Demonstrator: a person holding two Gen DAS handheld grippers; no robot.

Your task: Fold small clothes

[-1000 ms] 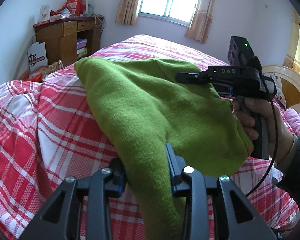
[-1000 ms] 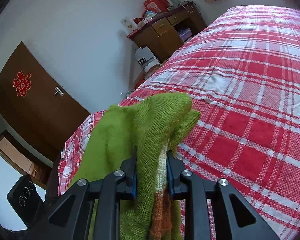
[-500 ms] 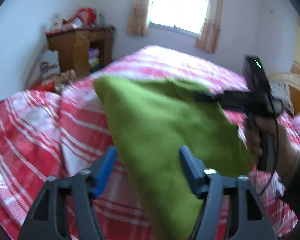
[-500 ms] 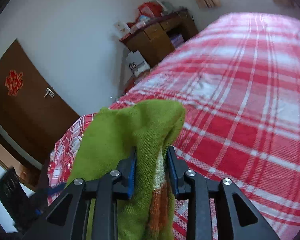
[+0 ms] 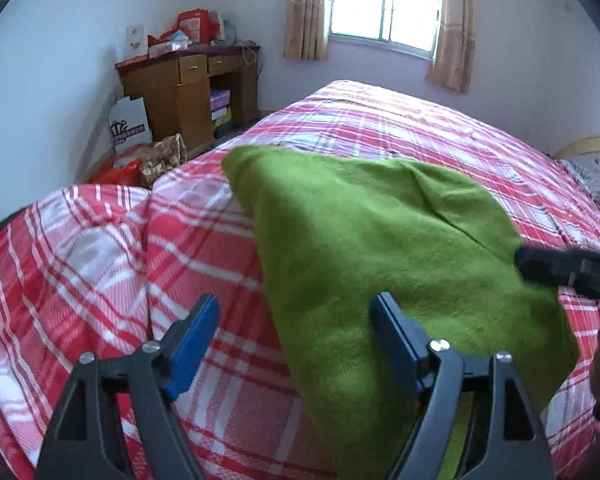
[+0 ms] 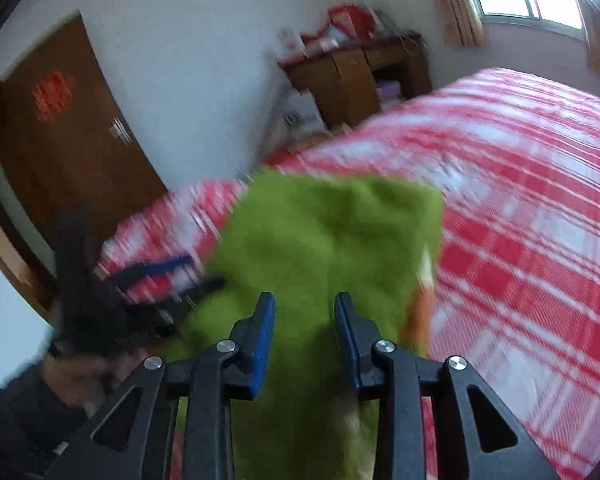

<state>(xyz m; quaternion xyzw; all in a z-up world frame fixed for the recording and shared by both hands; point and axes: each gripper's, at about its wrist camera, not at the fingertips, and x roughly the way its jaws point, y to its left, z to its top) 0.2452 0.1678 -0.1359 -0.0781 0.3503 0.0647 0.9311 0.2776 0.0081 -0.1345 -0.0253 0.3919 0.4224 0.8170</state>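
Green knit garment (image 5: 384, 252) lies between the wide-spread left gripper (image 5: 296, 336) jaws.

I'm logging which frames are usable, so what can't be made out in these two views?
- Right wrist view: motion blur smears everything. Whether the right gripper grips the green garment cannot be told.
- Left wrist view: the right gripper is cut off by the right edge.
- Both views: the garment's type and underside are hidden by its own folds and the bed.
- The clutter on the desk is too small to identify.
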